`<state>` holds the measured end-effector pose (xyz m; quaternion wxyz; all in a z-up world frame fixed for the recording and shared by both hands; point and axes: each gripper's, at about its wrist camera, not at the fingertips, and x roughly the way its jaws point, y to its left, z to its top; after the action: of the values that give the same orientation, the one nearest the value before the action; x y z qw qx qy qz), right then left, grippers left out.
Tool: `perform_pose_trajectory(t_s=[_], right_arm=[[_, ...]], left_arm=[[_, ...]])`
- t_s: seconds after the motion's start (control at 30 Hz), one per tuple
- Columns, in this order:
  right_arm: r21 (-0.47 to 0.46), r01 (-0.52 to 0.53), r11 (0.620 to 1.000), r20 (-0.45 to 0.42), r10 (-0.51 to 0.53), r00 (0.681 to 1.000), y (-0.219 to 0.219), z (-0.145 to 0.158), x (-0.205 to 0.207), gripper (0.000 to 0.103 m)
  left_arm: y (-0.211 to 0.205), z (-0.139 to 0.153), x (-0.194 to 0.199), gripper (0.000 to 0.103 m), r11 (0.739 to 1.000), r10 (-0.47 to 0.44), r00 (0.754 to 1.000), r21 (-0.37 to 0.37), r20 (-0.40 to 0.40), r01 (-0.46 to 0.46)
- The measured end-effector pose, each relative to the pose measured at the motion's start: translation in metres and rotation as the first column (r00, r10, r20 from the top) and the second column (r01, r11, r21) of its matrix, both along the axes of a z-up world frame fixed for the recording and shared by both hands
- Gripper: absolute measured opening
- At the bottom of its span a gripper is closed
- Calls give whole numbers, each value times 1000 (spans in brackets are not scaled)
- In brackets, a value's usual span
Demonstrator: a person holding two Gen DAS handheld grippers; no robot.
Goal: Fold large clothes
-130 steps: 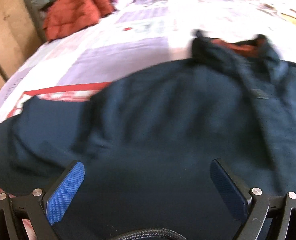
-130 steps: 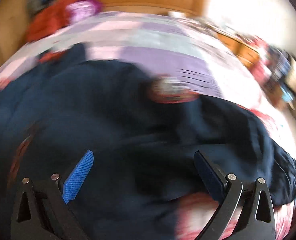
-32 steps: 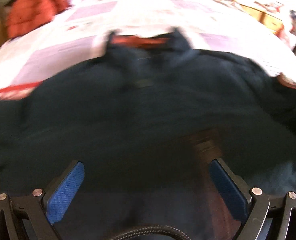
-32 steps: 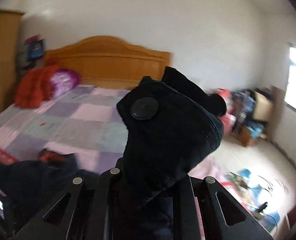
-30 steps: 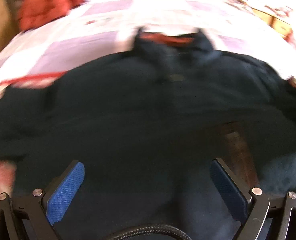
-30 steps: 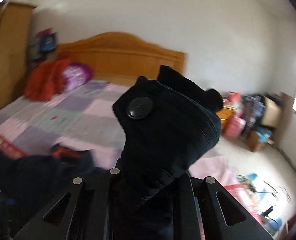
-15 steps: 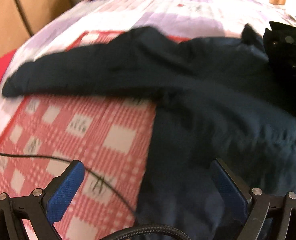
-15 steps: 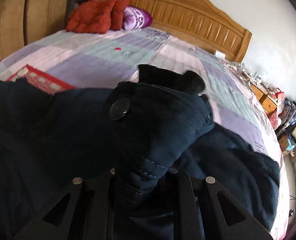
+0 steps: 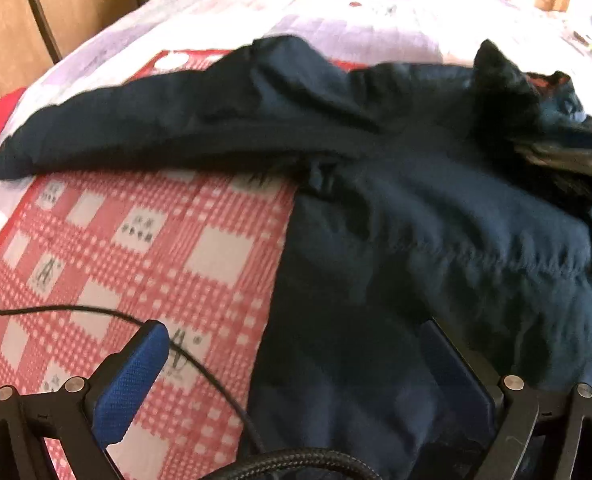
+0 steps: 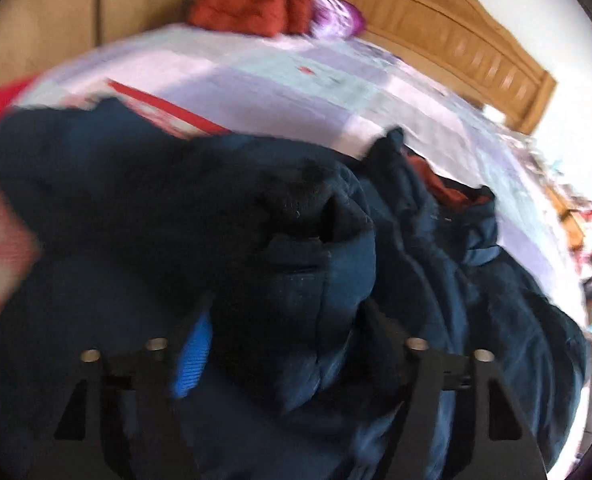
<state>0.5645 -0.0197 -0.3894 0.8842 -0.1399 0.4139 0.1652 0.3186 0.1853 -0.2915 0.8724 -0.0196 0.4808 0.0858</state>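
Note:
A large dark navy jacket lies spread on the bed, its left sleeve stretched out to the left and its collar with orange lining at the far right. My left gripper is open and empty, low over the jacket's lower left edge. In the right wrist view the jacket's right sleeve cuff lies folded over the jacket's body. My right gripper stands partly open around the cuff, its blue left pad off the cloth.
The bed has a red-and-white checked cloth at the near left and a pale purple patchwork sheet beyond. A black cable crosses the checked cloth. A red coat, purple pillow and wooden headboard lie at the far end.
My right gripper carried the sleeve cuff from up in the air down onto the jacket's body and its jaws have parted. My left gripper swung left to the jacket's lower left edge.

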Motion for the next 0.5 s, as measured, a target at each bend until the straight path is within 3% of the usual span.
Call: perform_pose_trajectory(t_s=[0.17,0.33,0.4,0.5], right_arm=[[154,-5,988,21,2,1000,-42,38,-65,84],[41,169,985,49,-171,984,-133,45,-107,84],[-36,252,967,62,-250,966,-176,43,-107,84],[-79,336,938,100,-328,939,-223,44,-90,84]], left_arm=[[-16,8,15,103,1000,-8,1000,-8,13,8],[-56,20,50,103,997,-79,996,-22,47,80],[-89,30,79,103,989,-145,986,-10,80,146],[-137,41,124,103,975,-223,968,-2,112,224]])
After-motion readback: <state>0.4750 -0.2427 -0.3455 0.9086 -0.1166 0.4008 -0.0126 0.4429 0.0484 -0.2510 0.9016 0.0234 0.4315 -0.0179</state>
